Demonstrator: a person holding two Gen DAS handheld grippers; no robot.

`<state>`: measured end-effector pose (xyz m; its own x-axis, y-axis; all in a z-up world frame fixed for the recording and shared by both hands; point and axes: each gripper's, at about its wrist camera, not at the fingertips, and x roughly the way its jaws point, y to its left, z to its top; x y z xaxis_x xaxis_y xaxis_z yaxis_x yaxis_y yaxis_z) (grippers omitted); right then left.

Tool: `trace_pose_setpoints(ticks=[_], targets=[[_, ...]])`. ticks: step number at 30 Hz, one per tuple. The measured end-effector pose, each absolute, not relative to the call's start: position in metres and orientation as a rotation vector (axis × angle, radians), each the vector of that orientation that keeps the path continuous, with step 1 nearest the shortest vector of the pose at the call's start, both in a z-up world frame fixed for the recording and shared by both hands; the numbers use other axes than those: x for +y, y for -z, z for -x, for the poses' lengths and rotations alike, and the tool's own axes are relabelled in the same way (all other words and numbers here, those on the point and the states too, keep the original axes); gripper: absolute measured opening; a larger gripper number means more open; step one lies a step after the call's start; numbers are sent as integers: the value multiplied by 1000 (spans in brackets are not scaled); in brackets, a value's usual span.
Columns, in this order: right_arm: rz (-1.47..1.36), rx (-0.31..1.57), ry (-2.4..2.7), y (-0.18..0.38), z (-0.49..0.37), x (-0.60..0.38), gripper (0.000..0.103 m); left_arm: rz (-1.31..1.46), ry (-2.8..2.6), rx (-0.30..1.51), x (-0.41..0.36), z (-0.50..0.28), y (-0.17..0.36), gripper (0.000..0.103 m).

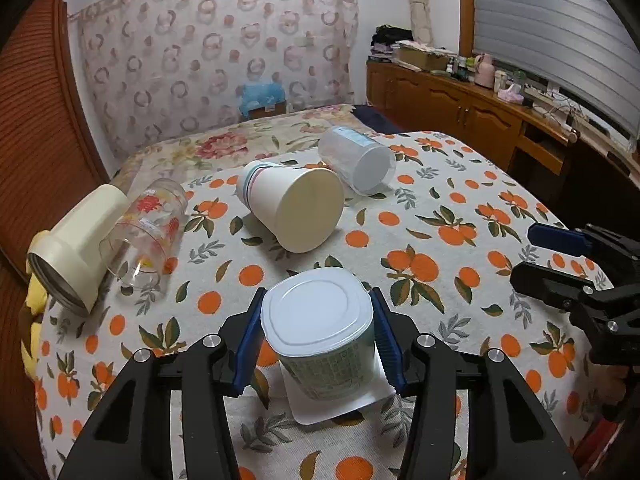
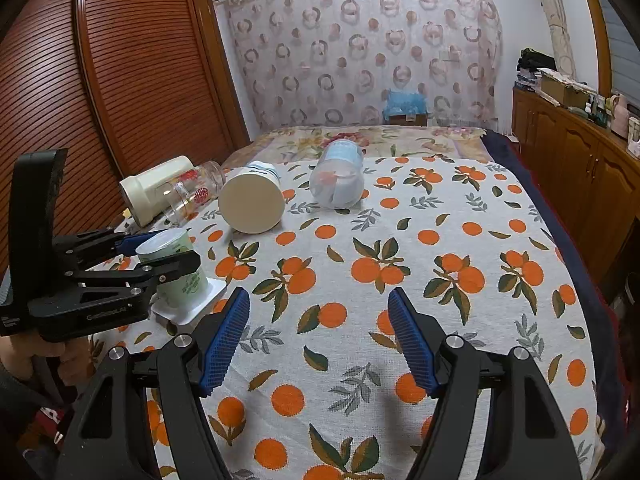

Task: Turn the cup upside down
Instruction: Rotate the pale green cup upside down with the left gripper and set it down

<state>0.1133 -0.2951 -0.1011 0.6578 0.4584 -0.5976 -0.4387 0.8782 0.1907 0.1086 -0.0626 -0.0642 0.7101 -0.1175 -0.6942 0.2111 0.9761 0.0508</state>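
A white cup with green print (image 1: pixel 326 336) stands upside down on the orange-patterned tablecloth, base up, wide white rim flat on the cloth. My left gripper (image 1: pixel 318 338) has a blue pad on each side of it and looks closed on it. The cup also shows in the right wrist view (image 2: pixel 180 270) with the left gripper (image 2: pixel 160 254) around it. My right gripper (image 2: pixel 318 340) is open and empty over bare cloth, right of the cup; it also appears in the left wrist view (image 1: pixel 552 254).
Several cups lie on their sides at the far side of the table: a cream flask (image 1: pixel 76 248), a clear glass with red flowers (image 1: pixel 148 232), a paper cup (image 1: pixel 292 208) and a frosted plastic cup (image 1: pixel 356 162). A wooden sideboard (image 1: pixel 460 108) stands to the right.
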Motion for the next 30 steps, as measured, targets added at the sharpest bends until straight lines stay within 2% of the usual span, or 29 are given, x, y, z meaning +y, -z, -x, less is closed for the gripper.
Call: trace_pose_setpoints(ticks=[17,18,22,24,26,30], targets=[[-28,689,-504,103,-116,-288,74,-108,214,771,-61,-97,77,47],[-25,689,-501,104,-116,-287,74,-101,212,773,-60,-97,77,49],[-21,687,-497,103,-117,-283,74,-72,208,763,-54,-92,76,69],[-18,684,-495,102,-118,-283,74,-61,209,760,-51,-90,76,73],[-10,680,-493,102,-117,-279,74,-47,202,759,-48,-88,75,82],[0,669,-486,103,-115,-274,74,-21,197,751,-42,-81,73,90]])
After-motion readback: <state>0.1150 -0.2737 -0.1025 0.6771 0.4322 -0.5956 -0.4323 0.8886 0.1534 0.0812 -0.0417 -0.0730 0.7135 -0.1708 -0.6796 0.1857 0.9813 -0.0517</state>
